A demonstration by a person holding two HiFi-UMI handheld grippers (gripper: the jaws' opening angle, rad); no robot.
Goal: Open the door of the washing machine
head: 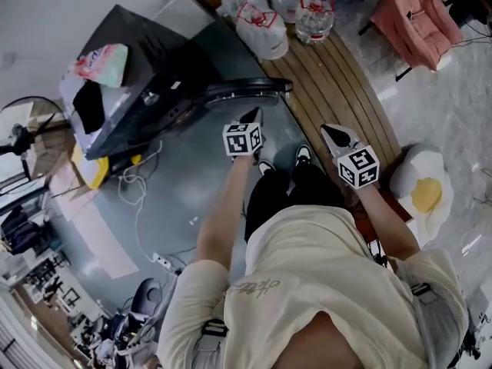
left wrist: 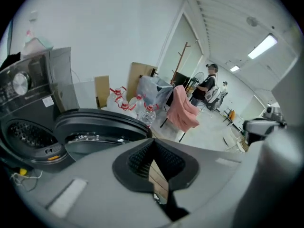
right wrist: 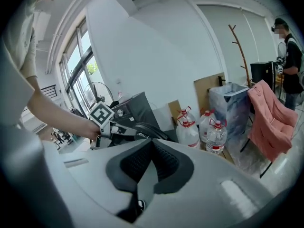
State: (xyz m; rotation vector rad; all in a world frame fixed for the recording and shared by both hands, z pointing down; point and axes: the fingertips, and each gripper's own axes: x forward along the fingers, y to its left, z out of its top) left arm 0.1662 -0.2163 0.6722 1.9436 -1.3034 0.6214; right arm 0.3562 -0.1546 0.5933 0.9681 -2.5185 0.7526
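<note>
Since the door (head: 231, 92) of the washing machine (head: 146, 60) stands swung out from the drum opening (left wrist: 28, 134), at the far left of the scene, the job looks nearly done; left tool (head: 252, 118) is pinched together with nothing in it, just near of the door rim, apparently not touching; right tool (head: 334, 135) is likewise closed and empty, further right, well apart from the machine; if more swing is wanted, nudge the rim with the closed tips along the hinge arc, not straight in; mind the water bottles (head: 265, 25) beyond.
</note>
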